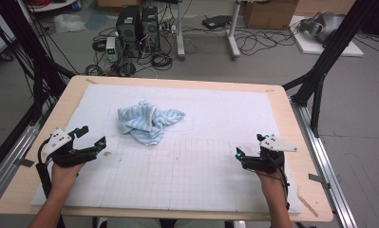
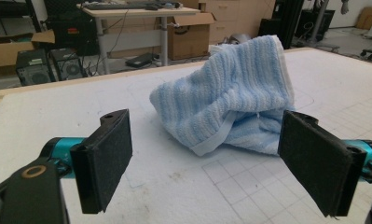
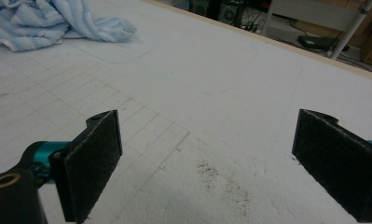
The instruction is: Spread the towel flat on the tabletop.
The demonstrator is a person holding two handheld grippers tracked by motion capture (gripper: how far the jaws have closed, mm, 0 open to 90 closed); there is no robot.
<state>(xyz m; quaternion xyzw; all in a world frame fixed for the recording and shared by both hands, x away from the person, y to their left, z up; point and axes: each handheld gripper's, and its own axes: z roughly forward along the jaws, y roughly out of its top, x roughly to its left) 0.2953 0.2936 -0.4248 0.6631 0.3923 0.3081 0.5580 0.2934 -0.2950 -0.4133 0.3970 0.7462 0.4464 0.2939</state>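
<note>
Item: crumpled light-blue striped terry towel (image 1: 149, 121), lying in a heap on the white gridded mat (image 1: 201, 166), far of centre and towards the left.
Left gripper (image 1: 93, 137): near left, jaws spread wide, nothing between them; towel ahead of it, apart.
Right gripper (image 1: 250, 146): near right, jaws spread wide, empty; well apart from the towel.
Handling: judged light, soft, limp; folds will sag and shift when lifted.
Hold point: the hemmed edge (image 2: 216, 136) at the near side, or a corner, pinched firmly.
</note>
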